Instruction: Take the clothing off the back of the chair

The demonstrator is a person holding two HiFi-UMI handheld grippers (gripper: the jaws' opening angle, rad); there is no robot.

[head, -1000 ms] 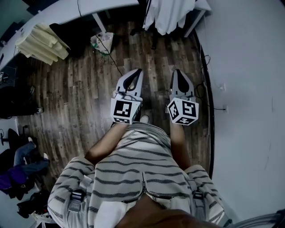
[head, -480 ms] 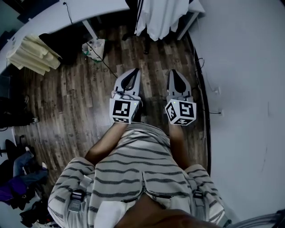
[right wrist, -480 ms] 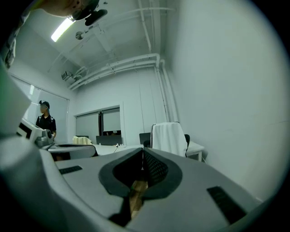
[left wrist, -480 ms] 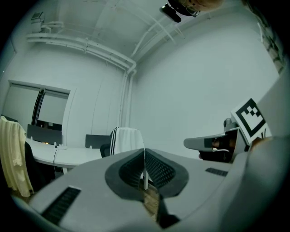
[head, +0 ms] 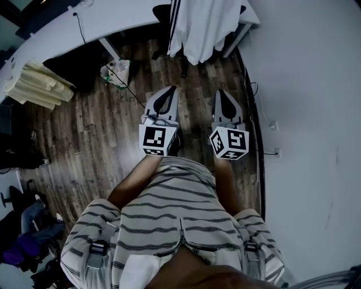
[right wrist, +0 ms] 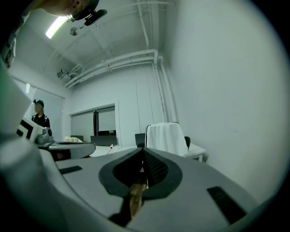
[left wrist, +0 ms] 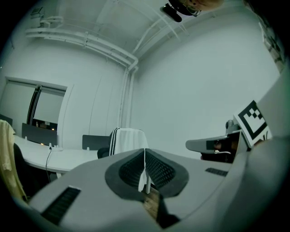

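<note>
Starting closest: striped shirt (head: 169, 209) at the bottom of the head view. Just past that, left gripper (head: 171, 90) and right gripper (head: 222, 91) side by side over the wood floor (head: 84, 147), both pointing level toward the far corner. Jaws on both pressed together, nothing pinched between them.

Down low on the left, a heap of dark clothes (head: 28, 242). Further up that side, a stack of pale yellow padding (head: 34, 84) and a small bag (head: 115, 70) beside a desk leg, plus a thin cable (head: 135, 93) trailing across the boards toward the grippers. Right side all bare white wall (head: 316, 113), with 2 sockets (head: 275, 125) low on it.

Only open floor between the grippers and the corner.

Farthest off: white clothing (head: 200, 25) with dark stripes down 1 edge, draped over the back of a dark chair (head: 162, 10). Tucked in by the white desk (head: 84, 22), well apart from both grippers.
</note>
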